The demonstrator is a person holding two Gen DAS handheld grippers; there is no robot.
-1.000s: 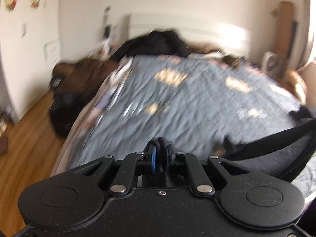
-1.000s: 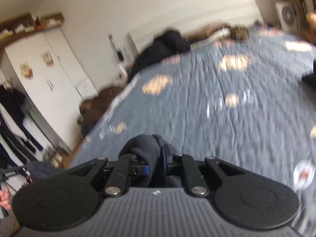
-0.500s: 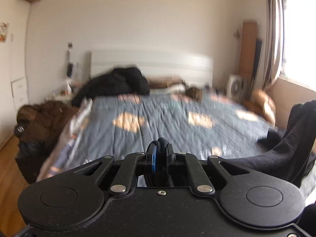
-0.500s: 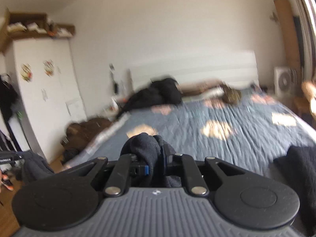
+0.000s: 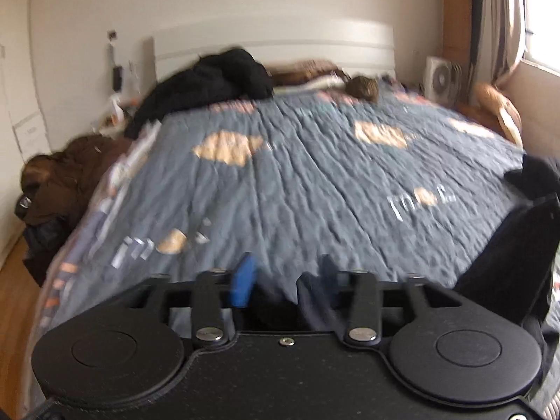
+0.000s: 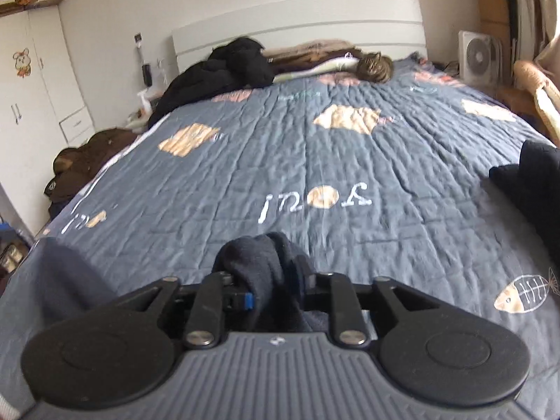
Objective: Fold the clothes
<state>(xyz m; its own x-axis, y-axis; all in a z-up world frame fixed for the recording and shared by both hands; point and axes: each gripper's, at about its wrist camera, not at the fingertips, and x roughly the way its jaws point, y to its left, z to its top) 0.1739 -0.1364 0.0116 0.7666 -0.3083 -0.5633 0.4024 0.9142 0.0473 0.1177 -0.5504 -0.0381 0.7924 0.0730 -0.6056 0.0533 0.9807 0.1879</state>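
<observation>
A dark garment is what both grippers carry over the blue patterned quilt [image 6: 315, 161]. My left gripper [image 5: 285, 276] is low over the quilt's near edge and its jaws are opening. A strip of the dark garment [image 5: 311, 301] hangs against the right finger only, and the blue left pad [image 5: 243, 281] is bare. More of the garment [image 5: 507, 266] hangs at the right of that view. My right gripper [image 6: 276, 287] is opening too, but a bunch of the dark garment [image 6: 260, 262] still fills the gap and touches both fingers.
A black coat [image 6: 224, 70] and a curled tabby cat [image 6: 374, 64] lie near the white headboard [image 6: 297, 24]. Black clothes [image 6: 535, 182] sit at the quilt's right edge. Brown clothing [image 6: 84, 161] is piled on the floor at the left, by white cupboards. A fan [image 6: 477, 57] stands at the back right.
Both grippers came down toward the near part of the quilt. The left jaws, which pinched the cloth, have spread apart. The right jaws stand wider around the bunched cloth.
</observation>
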